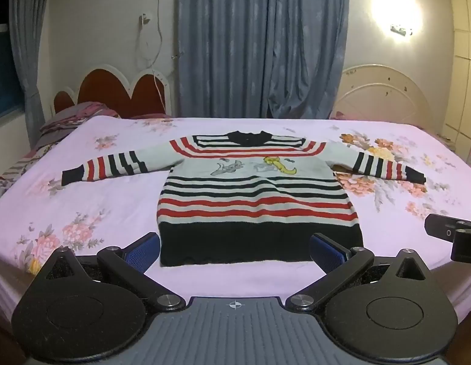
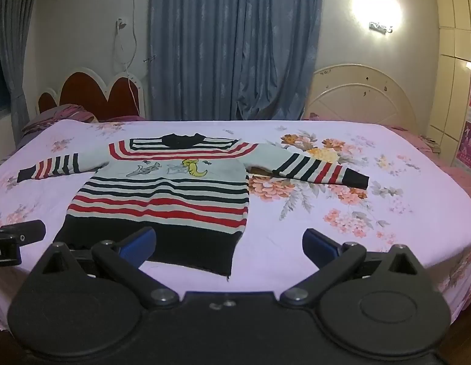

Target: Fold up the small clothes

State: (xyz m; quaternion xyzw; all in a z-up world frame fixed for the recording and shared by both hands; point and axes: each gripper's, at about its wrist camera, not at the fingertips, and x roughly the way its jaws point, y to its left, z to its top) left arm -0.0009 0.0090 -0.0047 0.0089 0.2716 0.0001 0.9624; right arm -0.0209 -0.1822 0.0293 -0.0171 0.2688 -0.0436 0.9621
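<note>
Sweater: lies flat on the bed sheet, front up, both sleeves out to the sides, collar at far end.
Long axis: hem-to-collar, runs straight away from the grippers; hem is the near edge.
Left gripper: spread wide, holds nothing, just before the hem, approx. centred on it.
Right gripper: also spread, holds nothing; hem's right corner sits btw. its fingers.
Nearer: right sleeve for right gripper, left sleeve for left one.
Around: headboard, curtain behind.
Obstacles: none seen btw. grippers and sweater.
</note>
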